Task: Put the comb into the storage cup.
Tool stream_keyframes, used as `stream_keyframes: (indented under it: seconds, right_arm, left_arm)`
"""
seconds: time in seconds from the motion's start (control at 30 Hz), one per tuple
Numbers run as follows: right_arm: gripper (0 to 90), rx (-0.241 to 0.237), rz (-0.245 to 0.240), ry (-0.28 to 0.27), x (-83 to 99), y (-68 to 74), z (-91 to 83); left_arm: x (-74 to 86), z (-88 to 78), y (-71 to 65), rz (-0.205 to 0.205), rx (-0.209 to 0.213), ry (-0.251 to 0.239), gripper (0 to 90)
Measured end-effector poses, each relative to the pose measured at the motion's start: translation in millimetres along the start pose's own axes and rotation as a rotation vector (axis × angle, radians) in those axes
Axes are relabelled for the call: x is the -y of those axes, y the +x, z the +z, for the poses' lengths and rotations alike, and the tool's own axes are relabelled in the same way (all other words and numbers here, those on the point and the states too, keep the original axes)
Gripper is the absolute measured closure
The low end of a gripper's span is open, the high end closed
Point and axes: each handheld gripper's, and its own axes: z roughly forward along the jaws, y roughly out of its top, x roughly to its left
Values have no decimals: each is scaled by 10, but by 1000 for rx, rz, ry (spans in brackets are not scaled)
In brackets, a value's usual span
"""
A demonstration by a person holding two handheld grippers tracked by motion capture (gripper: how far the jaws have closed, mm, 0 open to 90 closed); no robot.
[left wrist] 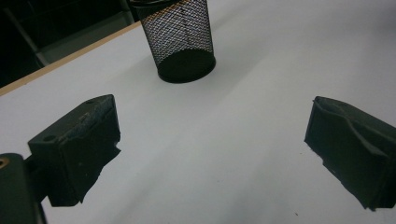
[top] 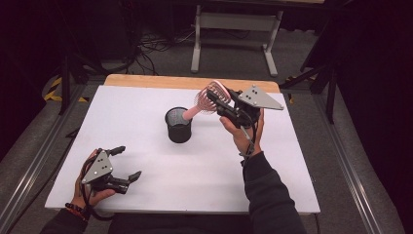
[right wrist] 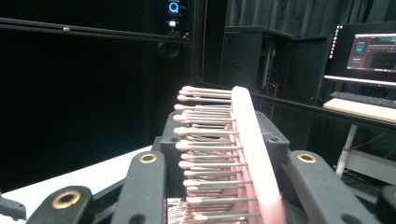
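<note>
Right claw point(top: 221, 101) clamped on pink bristled plastic hairbrush point(top: 208, 99), handle tip at rim of black mesh metal cup point(top: 178, 126) on white worktop point(top: 146, 112); left claw point(top: 126, 164) wide open, empty. Best lowered upright, handle first, centred.

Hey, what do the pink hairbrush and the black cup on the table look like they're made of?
The pink hairbrush looks like plastic: smooth, matte pink frame, thin straight bristles with rounded tips. The black cup looks like metal wire mesh, painted black: a fine see-through grid in its wall and a solid rim at its base. Both are guesses from looks alone.
</note>
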Motion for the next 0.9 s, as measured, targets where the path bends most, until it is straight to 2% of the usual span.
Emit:
stream_keyframes:
  seconds: [0.43,0.9]
  right_arm:
    - [633,3,-6,30,28,49,202]
    - [632,-17,20,75,216,143,366]
  left_arm:
    - [-3,1,0,10,-13,1,45]
    - [2,20,-10,14,-9,6,46]
